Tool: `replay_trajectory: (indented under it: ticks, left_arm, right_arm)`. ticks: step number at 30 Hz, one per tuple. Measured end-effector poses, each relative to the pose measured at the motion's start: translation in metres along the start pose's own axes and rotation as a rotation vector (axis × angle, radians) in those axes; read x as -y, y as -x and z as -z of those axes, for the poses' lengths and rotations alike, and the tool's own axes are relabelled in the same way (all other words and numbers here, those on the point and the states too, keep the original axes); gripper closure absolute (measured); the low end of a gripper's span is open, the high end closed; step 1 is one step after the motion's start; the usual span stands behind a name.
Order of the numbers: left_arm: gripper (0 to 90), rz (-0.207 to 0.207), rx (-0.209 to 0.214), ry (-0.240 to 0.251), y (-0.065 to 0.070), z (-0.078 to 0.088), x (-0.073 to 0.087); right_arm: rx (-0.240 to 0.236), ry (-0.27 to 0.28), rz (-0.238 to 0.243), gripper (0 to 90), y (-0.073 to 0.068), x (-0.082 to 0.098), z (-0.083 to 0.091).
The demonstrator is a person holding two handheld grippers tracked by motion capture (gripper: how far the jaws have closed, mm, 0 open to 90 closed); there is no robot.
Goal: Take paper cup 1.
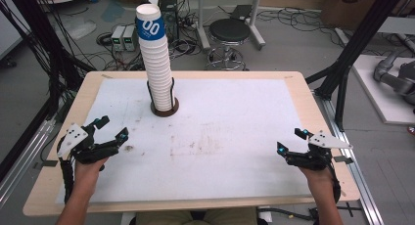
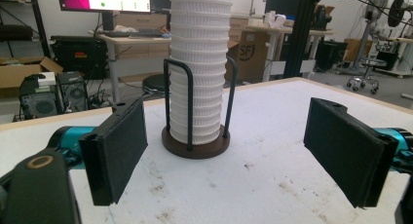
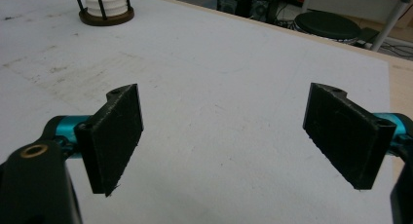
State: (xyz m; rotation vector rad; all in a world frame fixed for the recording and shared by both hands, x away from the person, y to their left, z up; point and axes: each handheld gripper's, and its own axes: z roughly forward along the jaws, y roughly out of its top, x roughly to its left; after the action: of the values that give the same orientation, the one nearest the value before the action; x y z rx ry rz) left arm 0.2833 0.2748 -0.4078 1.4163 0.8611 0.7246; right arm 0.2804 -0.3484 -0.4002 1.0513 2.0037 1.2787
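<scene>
Table [image 1: 313, 117] w/ white mat; tall cup stack [image 1: 155, 63] in holder [image 1: 164, 109], far left-centre. Left gripper [image 1: 111, 127] near-left, right gripper [image 1: 289, 140] near-right, both jaws wide, empty. Start step; next prob. reach for top cup.

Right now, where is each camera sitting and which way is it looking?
High view: above the person's side, looking down on the table; both forearms, left gripper and right gripper show.
Left gripper view: rides that gripper, facing the cup stack; open fingers.
Right gripper view: faces across the white mat; open fingers.
All share the cup stack.
</scene>
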Motion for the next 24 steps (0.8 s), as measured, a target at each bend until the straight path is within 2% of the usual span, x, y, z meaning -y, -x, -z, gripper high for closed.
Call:
replay_trajectory:
  ticks: [9, 15, 18, 24]
  left_arm:
    - [15.8, 0.000, 0.011, 0.005, 0.004, -0.004, -0.004]
    - [15.8, 0.010, 0.010, 0.008, 0.003, -0.006, -0.012]
    - [15.9, 0.032, 0.019, 0.016, -0.001, -0.009, -0.023]
    - [15.9, 0.004, 0.056, -0.002, -0.003, -0.025, -0.058]
  right_arm:
    - [0.005, 0.003, 0.001, 14.9, 0.002, 0.000, 0.002]
    - [0.003, 0.006, 0.005, 14.9, 0.001, -0.001, 0.001]
    - [0.000, 0.007, -0.003, 15.0, 0.000, -0.002, 0.001]
    - [-0.005, 0.004, 0.000, 14.9, 0.001, -0.002, 0.001]
